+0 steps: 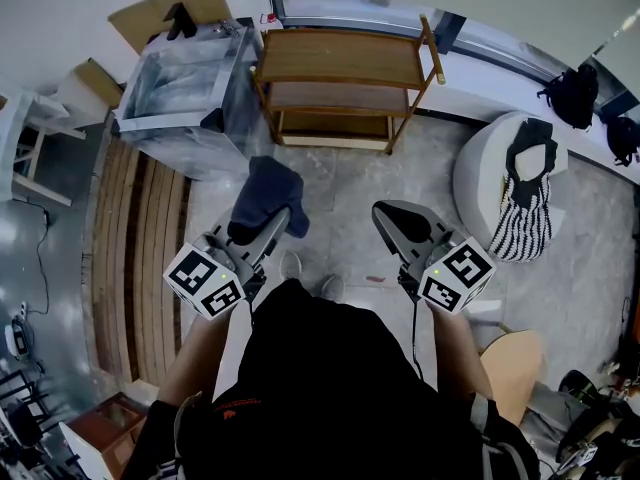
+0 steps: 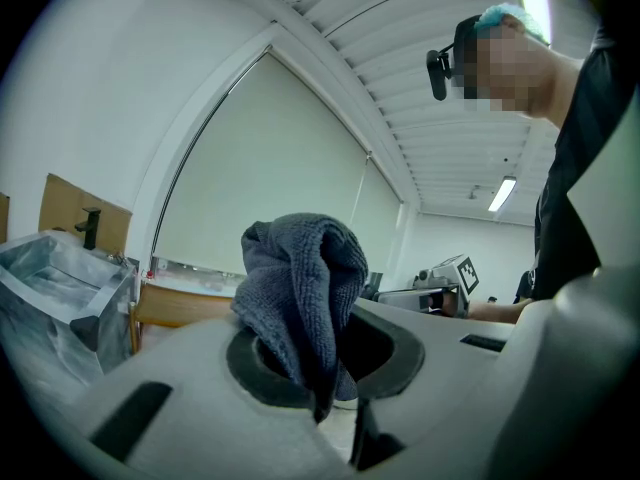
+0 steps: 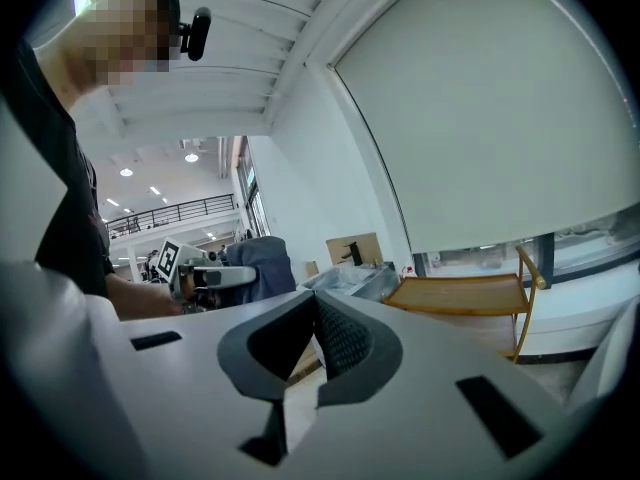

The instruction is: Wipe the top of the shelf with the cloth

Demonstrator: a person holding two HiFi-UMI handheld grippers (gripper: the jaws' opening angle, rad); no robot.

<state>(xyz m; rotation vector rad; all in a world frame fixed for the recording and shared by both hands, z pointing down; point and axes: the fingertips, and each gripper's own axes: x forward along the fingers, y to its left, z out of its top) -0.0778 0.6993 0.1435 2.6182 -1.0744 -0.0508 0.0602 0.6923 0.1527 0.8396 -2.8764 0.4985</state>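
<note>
**Item:** cloth [image 1: 270,190], dark grey-blue terry. It is pinched at a bunched fold by the left gripper [image 1: 278,220], whose fingers [image 2: 200,388] are closed on it. The rest heaps in loose folds past the tips.

**Handling (judged):** light, soft and limp, not fragile, and unlikely to slip from a firm pinch. The best hold looks to be a thick gathered fold, leaving a broad flap free to wipe with.

**Right gripper** [image 1: 385,216]: fingers [image 3: 345,343] brought together at the tips, with nothing between them.

**Shelf** [image 1: 340,56]: wooden, three tiers, top board bare. It stands against the window wall, well apart from both grippers.

**Room:**
- mottled grey floor [image 1: 340,183]
- plastic-wrapped bin [image 1: 175,88] just left of the shelf
- timber slats [image 1: 135,258] lying at far left
- white round seat [image 1: 480,168] at right, carrying a striped bag [image 1: 522,218]
</note>
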